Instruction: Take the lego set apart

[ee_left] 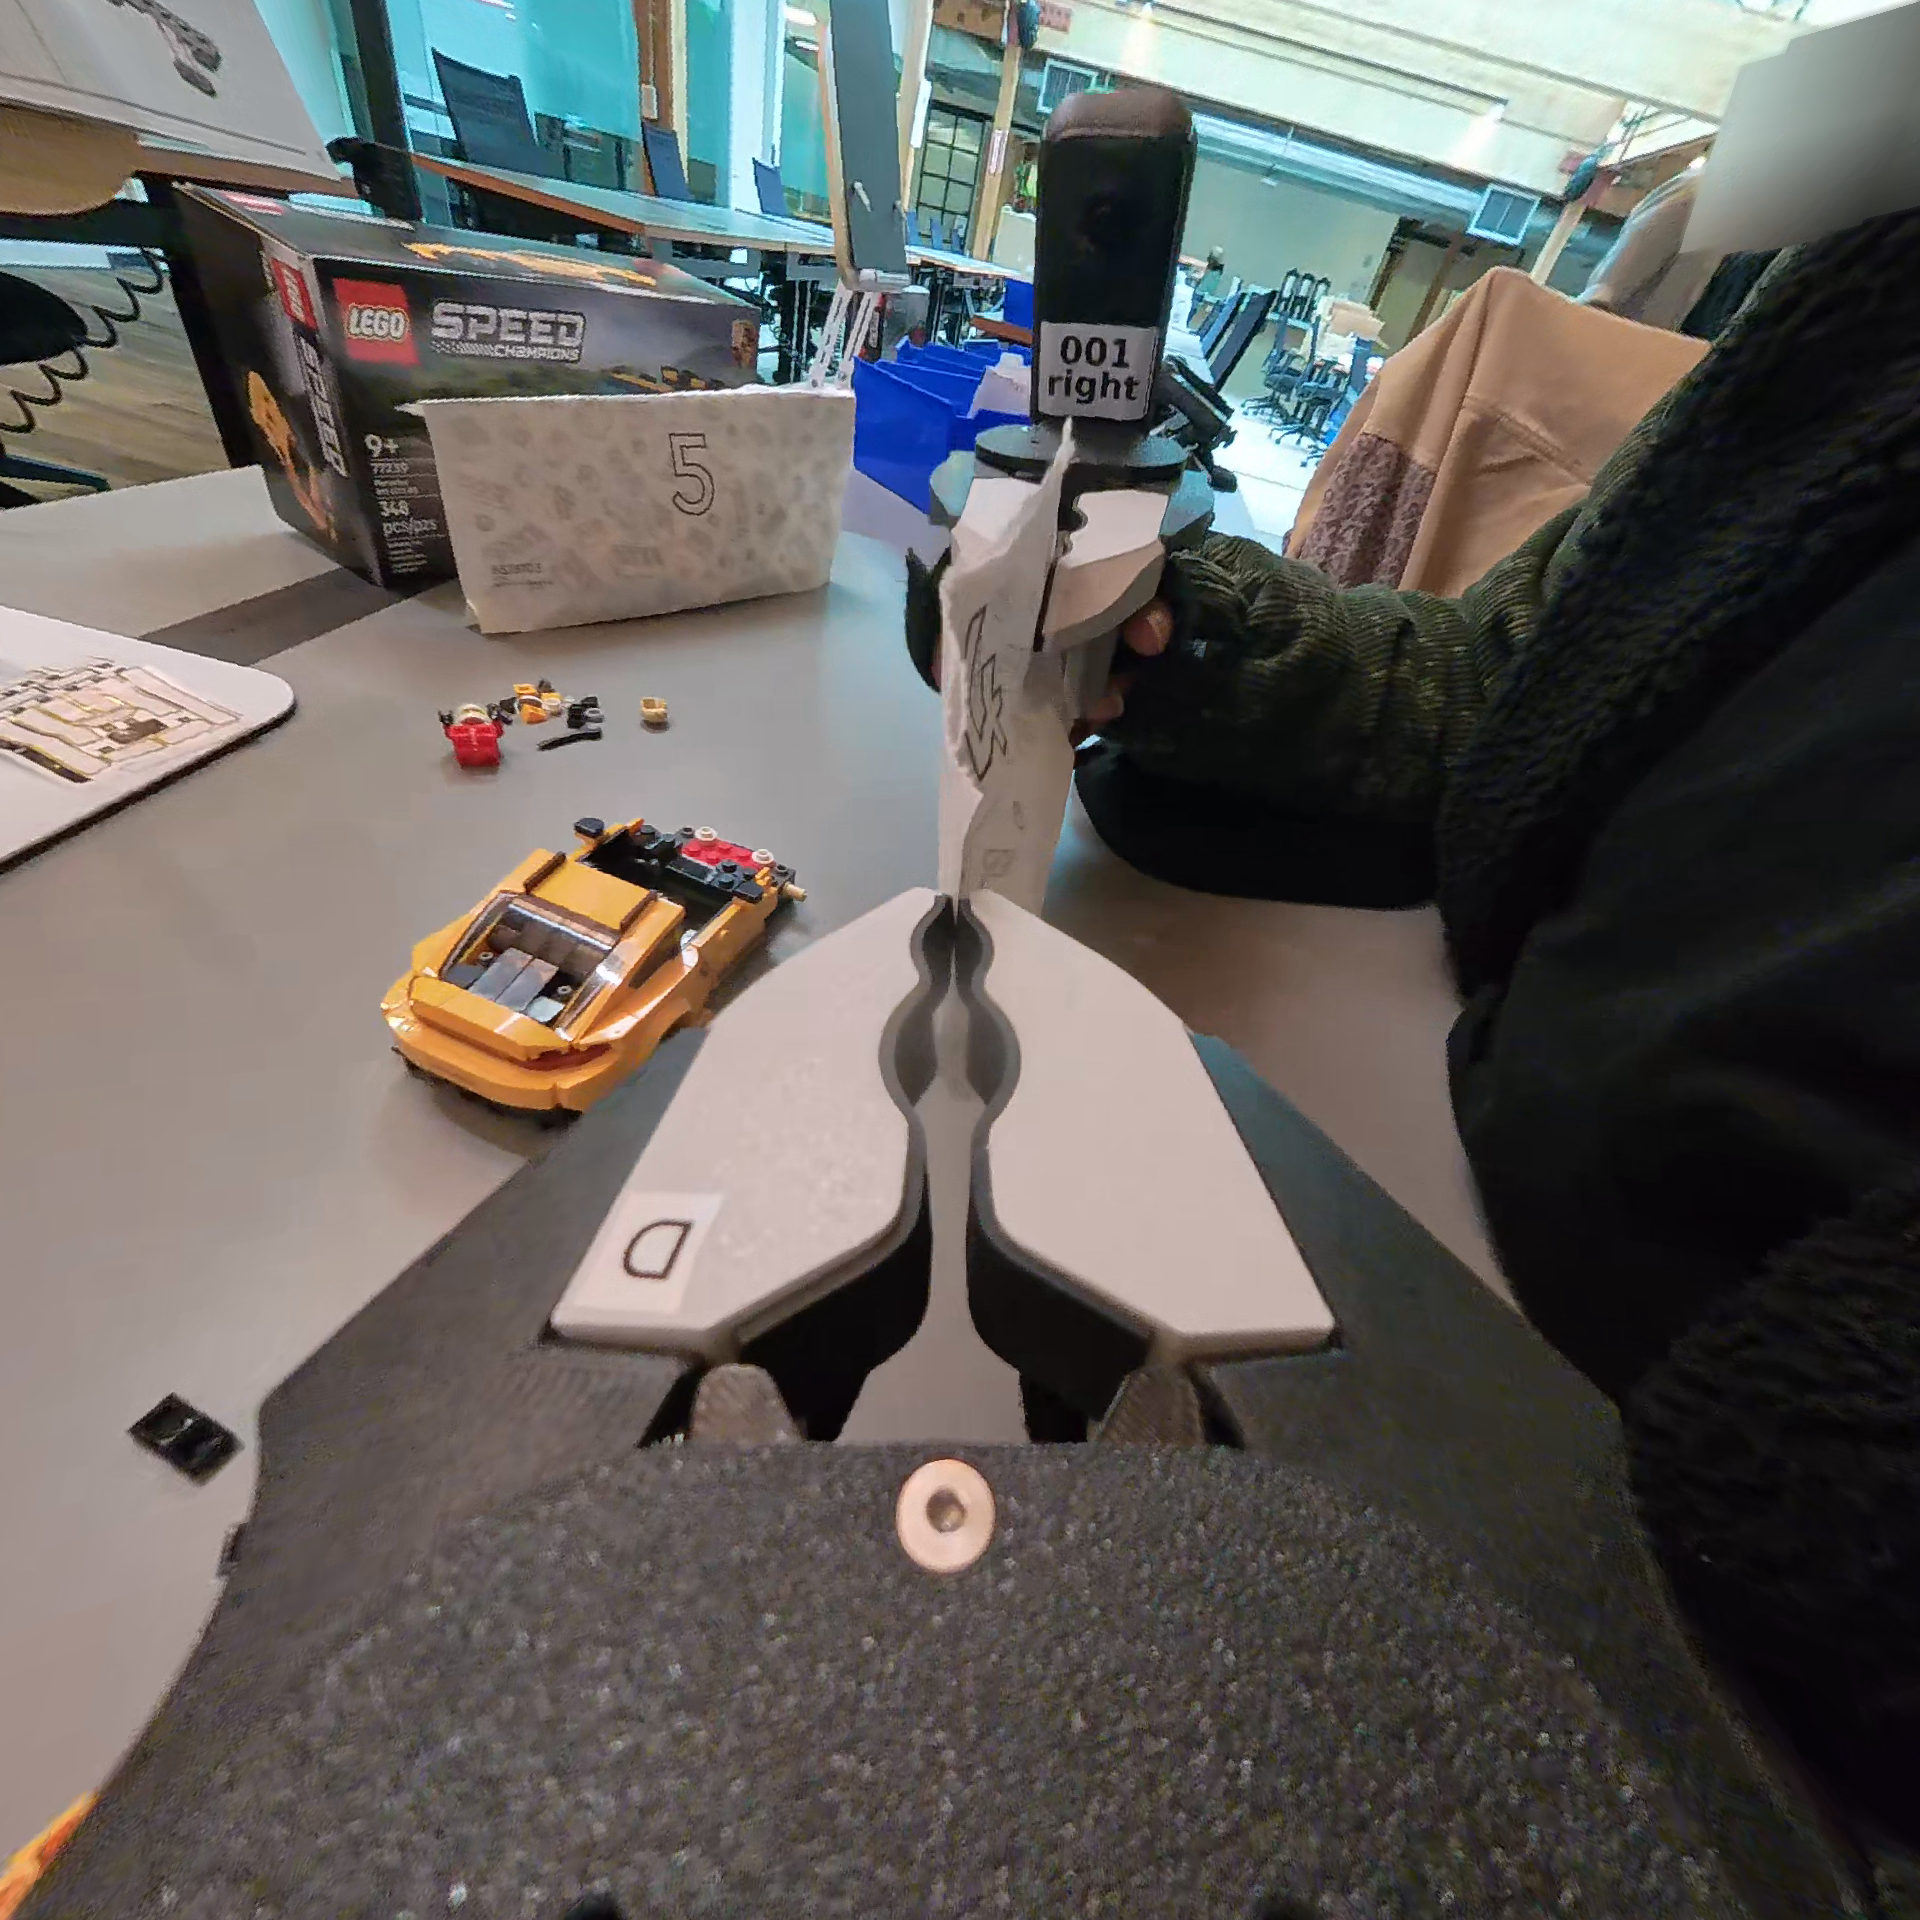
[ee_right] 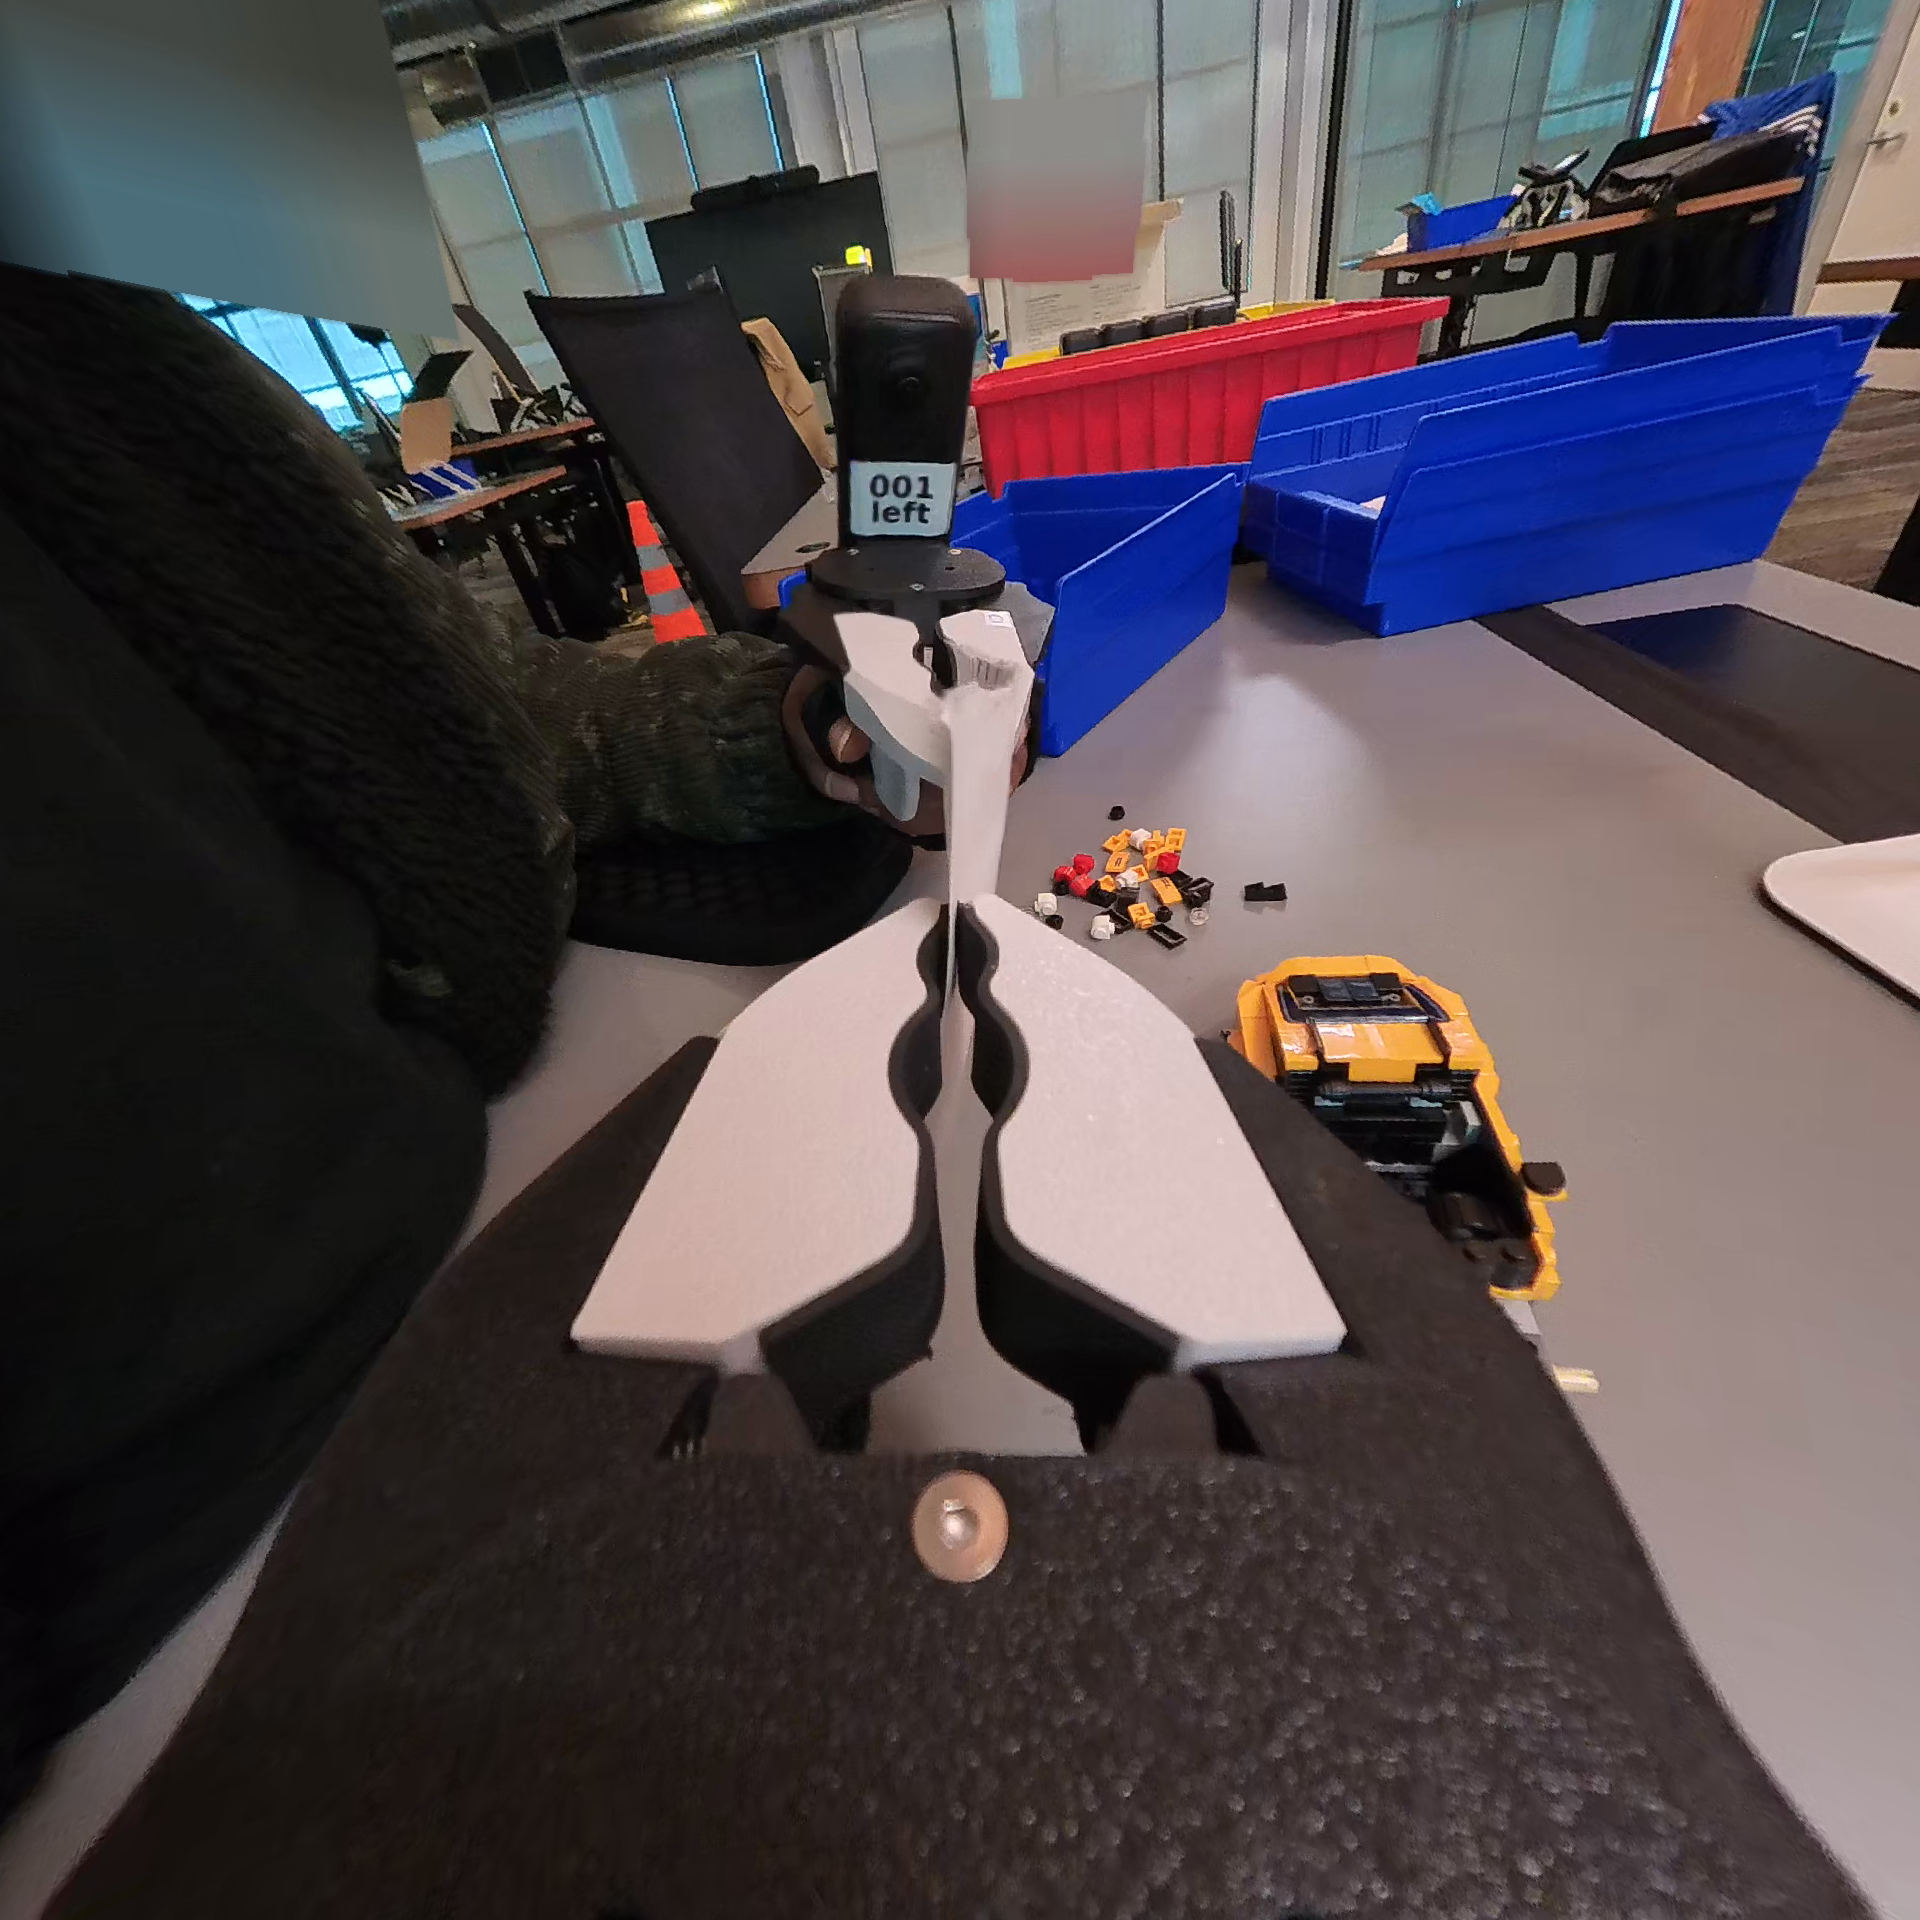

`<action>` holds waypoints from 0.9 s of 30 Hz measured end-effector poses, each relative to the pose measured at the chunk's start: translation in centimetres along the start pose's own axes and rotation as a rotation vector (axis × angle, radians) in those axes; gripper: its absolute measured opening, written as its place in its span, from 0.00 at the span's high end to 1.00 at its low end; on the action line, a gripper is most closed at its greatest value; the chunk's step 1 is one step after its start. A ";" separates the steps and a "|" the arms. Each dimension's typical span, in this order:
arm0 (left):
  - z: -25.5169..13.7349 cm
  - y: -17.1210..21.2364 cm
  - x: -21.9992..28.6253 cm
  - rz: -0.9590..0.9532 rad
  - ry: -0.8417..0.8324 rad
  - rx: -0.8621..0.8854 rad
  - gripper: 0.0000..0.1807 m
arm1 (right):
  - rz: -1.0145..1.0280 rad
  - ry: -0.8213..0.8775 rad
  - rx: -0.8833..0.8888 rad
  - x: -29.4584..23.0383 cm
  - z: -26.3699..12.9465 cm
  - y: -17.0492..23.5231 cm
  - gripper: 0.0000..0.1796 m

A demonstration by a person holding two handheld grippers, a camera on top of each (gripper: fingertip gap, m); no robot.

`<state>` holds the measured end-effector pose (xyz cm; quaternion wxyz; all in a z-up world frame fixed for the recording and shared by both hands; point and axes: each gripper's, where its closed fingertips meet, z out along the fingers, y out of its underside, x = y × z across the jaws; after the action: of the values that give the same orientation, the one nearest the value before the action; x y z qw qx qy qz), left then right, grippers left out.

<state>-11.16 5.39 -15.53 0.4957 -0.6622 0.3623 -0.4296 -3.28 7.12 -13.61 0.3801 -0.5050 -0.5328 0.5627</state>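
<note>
White paper bag (ee_left: 1003, 717) hangs stretched between your two grippers, above the worktop (ee_left: 208, 1091). Your left gripper (ee_left: 954, 914) is clenched on one end of it, fingertips pressed together with the paper pinched at the very tip. Your right gripper (ee_right: 958, 914) is clenched on the other end the same way. In each wrist view the bag runs straight ahead from your own tips to the other gripper's fingers, so its long axis lies along the line between your hands.

The yellow car (ee_left: 582, 971) sits on the worktop to the left of your left gripper, well apart from the bag, partly stripped, with black and red bricks bare at one end. In the left wrist view its long axis runs diagonally, the bare end pointing away toward the far edge. Loose bricks (ee_right: 1132, 883) lie in a small scatter beyond the car, near the blue bins (ee_right: 1538, 478). A boxed set (ee_left: 416, 353) and a second paper bag (ee_left: 644, 509) stand by the far edge.
</note>
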 end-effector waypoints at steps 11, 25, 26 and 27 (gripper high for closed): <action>0.5 0.0 0.7 -0.030 0.034 0.002 1.00 | -0.011 -0.047 -0.015 -1.4 1.1 0.5 1.00; -0.8 -1.4 0.9 -0.070 0.079 0.073 1.00 | -0.061 0.086 -0.038 0.7 -1.5 0.0 1.00; -0.7 -1.4 1.0 -0.070 0.085 0.072 1.00 | -0.071 0.078 -0.040 0.5 -1.5 0.1 1.00; -0.7 -1.4 1.1 -0.071 0.090 0.072 1.00 | -0.079 0.065 -0.040 0.2 -1.4 0.1 1.00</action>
<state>-11.32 4.48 -13.88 0.4867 -0.6365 0.3446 -0.4890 -1.96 7.62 -13.65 0.4090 -0.5090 -0.5509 0.5198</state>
